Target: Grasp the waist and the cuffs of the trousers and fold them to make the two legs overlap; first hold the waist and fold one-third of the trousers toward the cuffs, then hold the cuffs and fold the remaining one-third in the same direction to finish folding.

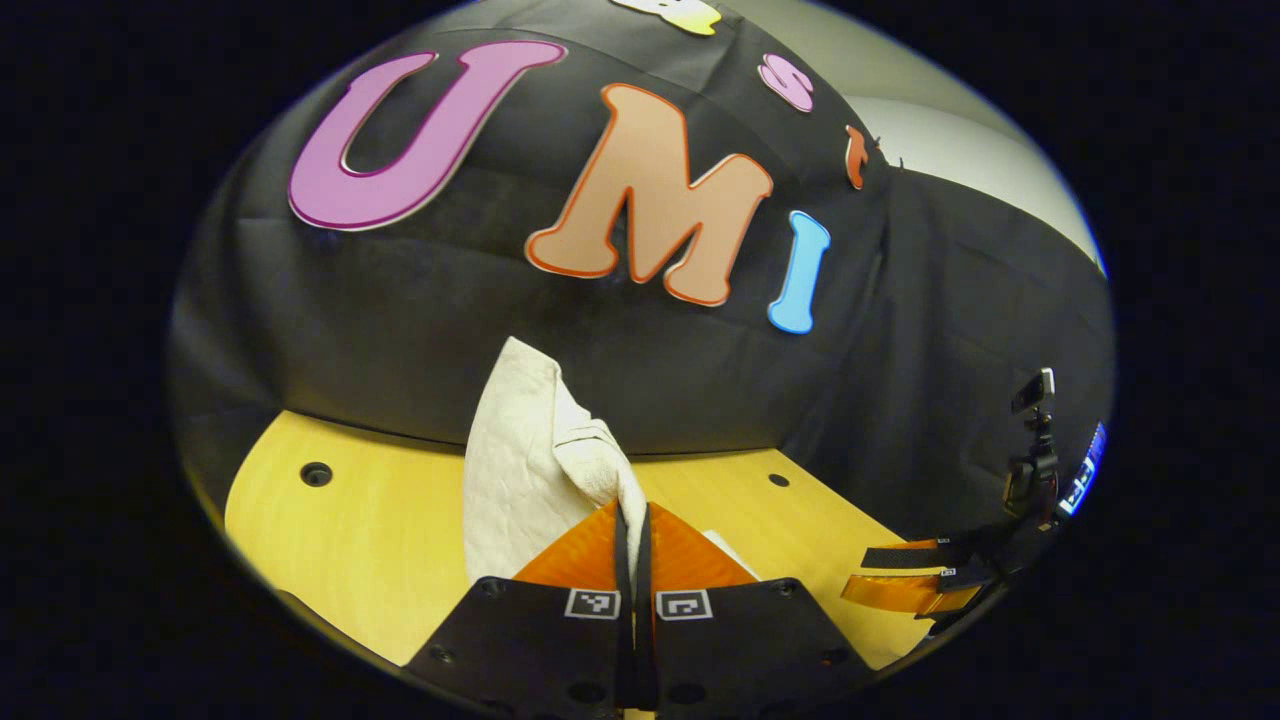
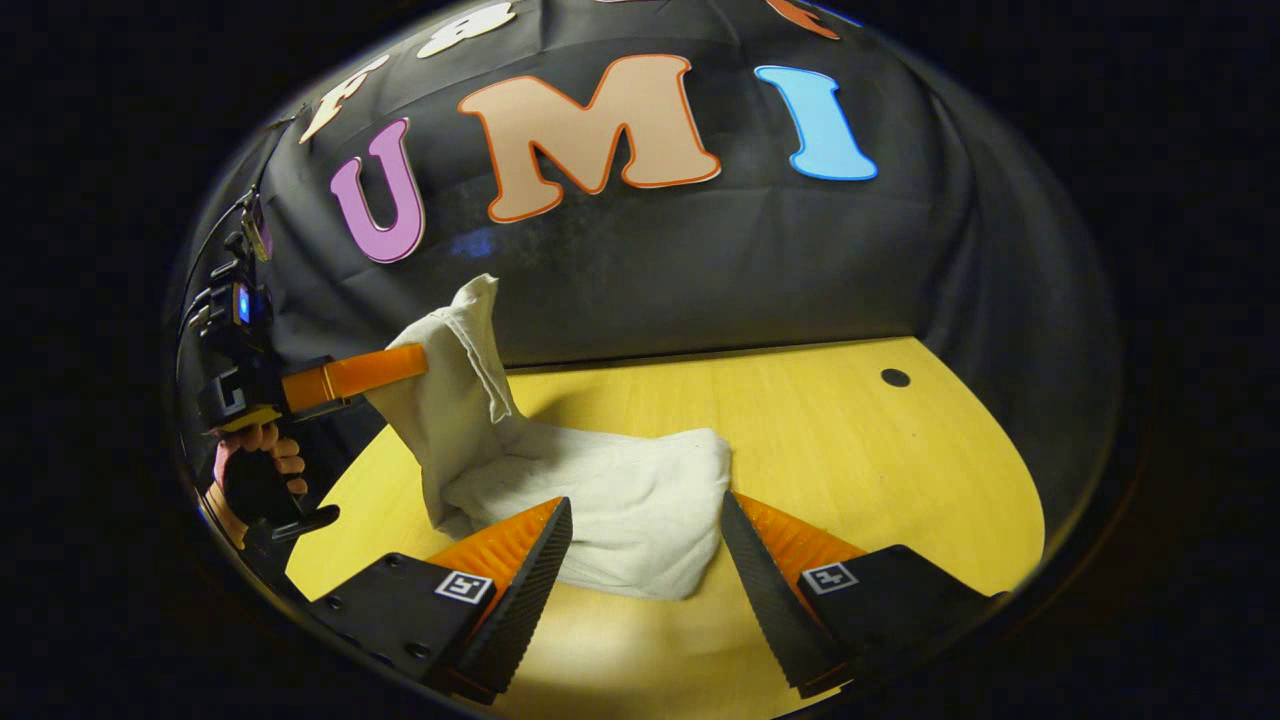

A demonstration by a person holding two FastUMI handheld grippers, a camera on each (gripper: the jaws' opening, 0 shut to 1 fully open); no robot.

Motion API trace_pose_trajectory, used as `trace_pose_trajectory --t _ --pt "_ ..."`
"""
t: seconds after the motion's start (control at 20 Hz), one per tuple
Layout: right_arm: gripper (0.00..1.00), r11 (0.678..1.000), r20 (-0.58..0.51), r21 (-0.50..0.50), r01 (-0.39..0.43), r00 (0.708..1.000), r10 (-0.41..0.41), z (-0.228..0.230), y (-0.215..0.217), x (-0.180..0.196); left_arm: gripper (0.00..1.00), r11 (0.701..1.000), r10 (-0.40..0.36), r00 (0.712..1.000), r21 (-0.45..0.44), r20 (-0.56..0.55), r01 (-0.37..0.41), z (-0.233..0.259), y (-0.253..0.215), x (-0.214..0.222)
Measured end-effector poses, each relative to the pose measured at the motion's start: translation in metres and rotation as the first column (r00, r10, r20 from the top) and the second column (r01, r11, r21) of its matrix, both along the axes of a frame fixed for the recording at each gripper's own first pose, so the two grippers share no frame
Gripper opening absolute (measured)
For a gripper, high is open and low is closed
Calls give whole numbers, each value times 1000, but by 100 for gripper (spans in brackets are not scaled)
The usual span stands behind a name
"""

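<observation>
Trousers [image 2: 600, 510] lie folded across table [image 2: 850, 450], one end lifted, pinched by left gripper [image 1: 634, 520]; right gripper [image 2: 645, 560] spread.

On my left gripper [image 1: 634, 520] and right gripper [image 2: 647, 520] I see black mounting plates with screws, each finger base wearing a small square black-and-white marker tag.

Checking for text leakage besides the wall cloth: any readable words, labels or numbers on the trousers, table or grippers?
Trousers: none.
Table: none.
Square markers on the left gripper and right gripper: black-and-white patterns, no words.
Blue-lit panel on the left gripper's body: too small to read.
</observation>
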State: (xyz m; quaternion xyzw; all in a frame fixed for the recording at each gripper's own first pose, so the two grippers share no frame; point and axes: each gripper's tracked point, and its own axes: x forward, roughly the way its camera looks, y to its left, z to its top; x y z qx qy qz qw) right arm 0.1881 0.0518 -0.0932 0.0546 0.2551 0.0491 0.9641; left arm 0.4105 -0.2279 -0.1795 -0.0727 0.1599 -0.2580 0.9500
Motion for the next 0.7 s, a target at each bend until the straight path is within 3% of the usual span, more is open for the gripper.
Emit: trace_pose_trajectory --t 0.35,0.7 --pt "96 998 -10 17 60 998 -60 1 -56 -17 0 982 -111 988 140 -109 125 -84 -69 -44" --pt "96 997 -14 22 75 997 -75 2 -83 -30 5 949 -129 964 254 -234 188 -164 -103 -82"
